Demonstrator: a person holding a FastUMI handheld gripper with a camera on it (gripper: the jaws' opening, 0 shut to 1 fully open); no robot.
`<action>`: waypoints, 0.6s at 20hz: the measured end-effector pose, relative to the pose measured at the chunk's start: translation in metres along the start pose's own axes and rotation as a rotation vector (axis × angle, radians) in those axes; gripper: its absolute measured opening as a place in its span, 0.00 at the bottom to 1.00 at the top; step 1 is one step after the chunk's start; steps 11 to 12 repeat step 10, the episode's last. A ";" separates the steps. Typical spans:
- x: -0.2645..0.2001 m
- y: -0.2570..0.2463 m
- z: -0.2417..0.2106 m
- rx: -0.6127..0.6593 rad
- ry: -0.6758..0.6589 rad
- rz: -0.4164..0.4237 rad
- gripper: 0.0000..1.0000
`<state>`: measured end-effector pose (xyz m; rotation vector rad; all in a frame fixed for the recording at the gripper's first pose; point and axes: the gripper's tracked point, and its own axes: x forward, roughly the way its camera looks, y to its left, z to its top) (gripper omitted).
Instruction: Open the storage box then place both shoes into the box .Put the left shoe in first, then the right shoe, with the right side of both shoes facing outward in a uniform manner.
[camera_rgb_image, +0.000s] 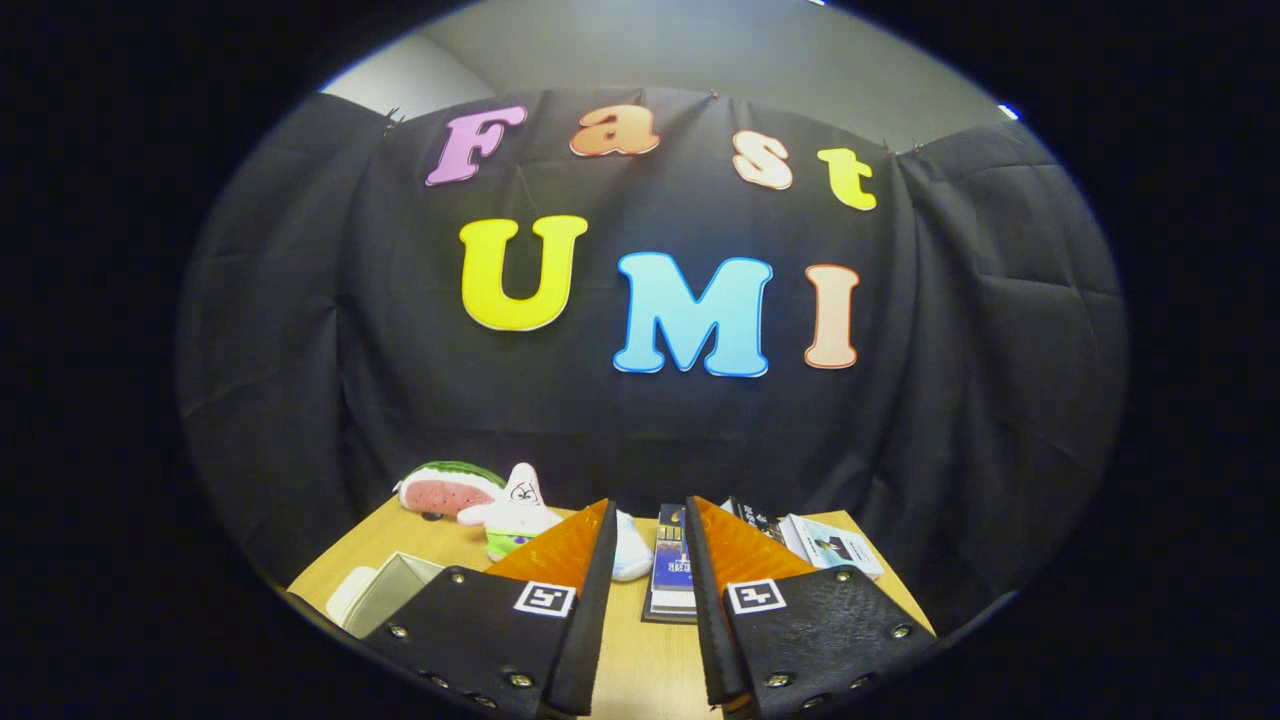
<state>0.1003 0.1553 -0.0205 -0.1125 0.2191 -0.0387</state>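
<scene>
My gripper (650, 505) is held above the wooden table (640, 660), open, with nothing between its fingers. A pale box (392, 590) lies on the table to the left of the left finger, which partly hides it; I cannot tell how its lid stands. A white rounded thing (632, 548) peeks out just behind the left finger's tip, and too little of it shows to tell whether it is a shoe.
A watermelon plush (447, 490) and a pink star-shaped plush (515, 512) lie at the back left of the table. A stack of books (672, 575) lies ahead between the fingers. Booklets (830, 545) lie beyond the right finger. The booth's wall stands close behind.
</scene>
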 end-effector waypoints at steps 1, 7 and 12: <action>-0.002 -0.010 0.005 0.001 -0.025 -0.006 0.41; -0.011 -0.017 0.006 -0.005 -0.122 0.104 0.60; -0.031 -0.020 -0.003 -0.008 -0.208 0.172 0.96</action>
